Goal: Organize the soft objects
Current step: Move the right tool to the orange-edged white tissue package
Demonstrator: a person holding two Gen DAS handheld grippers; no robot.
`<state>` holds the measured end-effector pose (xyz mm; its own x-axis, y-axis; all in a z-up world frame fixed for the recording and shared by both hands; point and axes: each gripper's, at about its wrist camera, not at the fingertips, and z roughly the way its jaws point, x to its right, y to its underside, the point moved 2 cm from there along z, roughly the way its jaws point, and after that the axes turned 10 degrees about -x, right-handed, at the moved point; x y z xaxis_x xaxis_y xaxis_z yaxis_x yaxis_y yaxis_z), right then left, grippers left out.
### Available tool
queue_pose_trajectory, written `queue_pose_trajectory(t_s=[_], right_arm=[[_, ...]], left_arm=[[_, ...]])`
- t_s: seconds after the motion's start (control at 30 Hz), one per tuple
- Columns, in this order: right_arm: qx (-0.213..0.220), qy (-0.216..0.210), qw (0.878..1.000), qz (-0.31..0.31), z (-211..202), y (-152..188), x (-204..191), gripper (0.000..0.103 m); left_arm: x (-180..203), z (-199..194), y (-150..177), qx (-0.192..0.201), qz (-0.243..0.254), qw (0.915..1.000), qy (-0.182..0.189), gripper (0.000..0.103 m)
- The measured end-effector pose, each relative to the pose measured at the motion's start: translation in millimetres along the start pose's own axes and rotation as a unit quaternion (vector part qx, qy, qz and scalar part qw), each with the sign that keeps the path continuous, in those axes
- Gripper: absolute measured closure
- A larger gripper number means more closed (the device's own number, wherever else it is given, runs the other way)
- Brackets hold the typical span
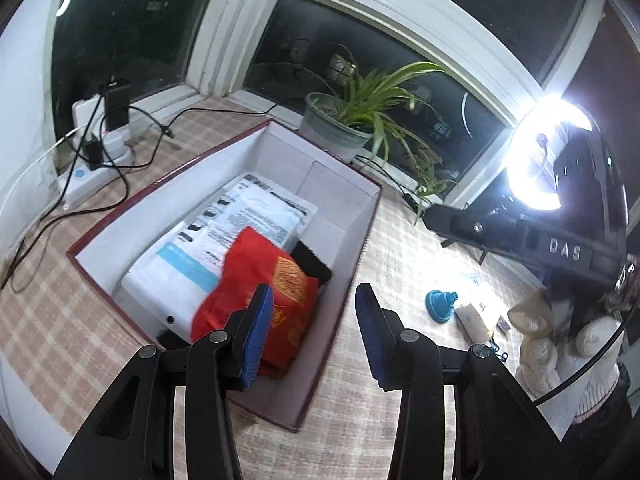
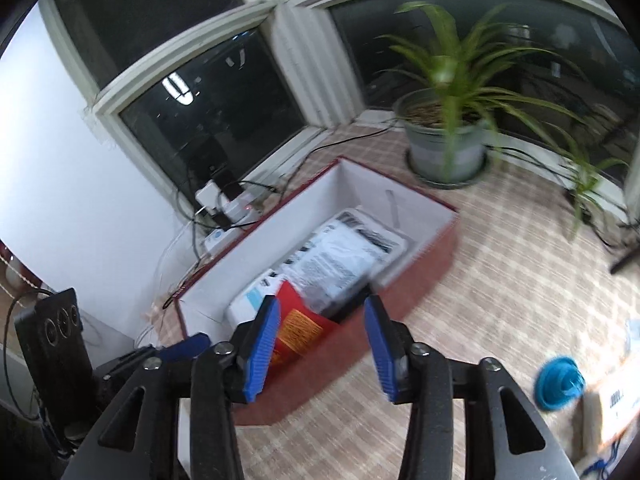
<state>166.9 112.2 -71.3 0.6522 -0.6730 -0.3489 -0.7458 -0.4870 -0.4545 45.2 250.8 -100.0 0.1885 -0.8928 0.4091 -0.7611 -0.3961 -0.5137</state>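
- A red bag (image 1: 256, 280) is shown lying in the box (image 1: 348, 264), at its near end, partly on a white packet (image 1: 224, 240) that fills most of the floor; a black item (image 1: 312, 266) is seen just beside the bag.
- The box is set on a checked tabletop (image 1: 400, 240).
- The left gripper (image 1: 314, 332) is held over the near box wall, jaws apart, nothing between them.
- The right gripper (image 2: 322, 346) is likewise parted and empty, above the same wall.
- A blue funnel (image 1: 442, 306) and a tissue pack (image 1: 476, 320) are seen right of the box; a potted plant (image 1: 352, 120) and a power strip (image 1: 86, 178) behind it.
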Motion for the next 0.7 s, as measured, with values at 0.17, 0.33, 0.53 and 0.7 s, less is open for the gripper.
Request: queue_pose_trajectory(t_s=[0.17, 0.33, 0.53, 0.7], right_arm=[[0.024, 0.022, 0.999, 0.025, -23, 25, 26, 0.057], [0.036, 0.04, 0.997, 0.048, -49, 57, 55, 0.055], [0.05, 0.082, 0.993, 0.073, -84, 108, 97, 0.054], [0.054, 0.111, 0.985, 0.117, -109, 150, 140, 0.054]], left_arm=[[24, 5, 3, -0.003, 0.022, 0.9997, 0.009, 0.062], [49, 15, 10, -0.012, 0.04, 0.9988, 0.023, 0.06], [76, 31, 22, -0.03, 0.059, 0.9971, 0.037, 0.056], [100, 44, 30, -0.046, 0.072, 0.9952, 0.049, 0.056]])
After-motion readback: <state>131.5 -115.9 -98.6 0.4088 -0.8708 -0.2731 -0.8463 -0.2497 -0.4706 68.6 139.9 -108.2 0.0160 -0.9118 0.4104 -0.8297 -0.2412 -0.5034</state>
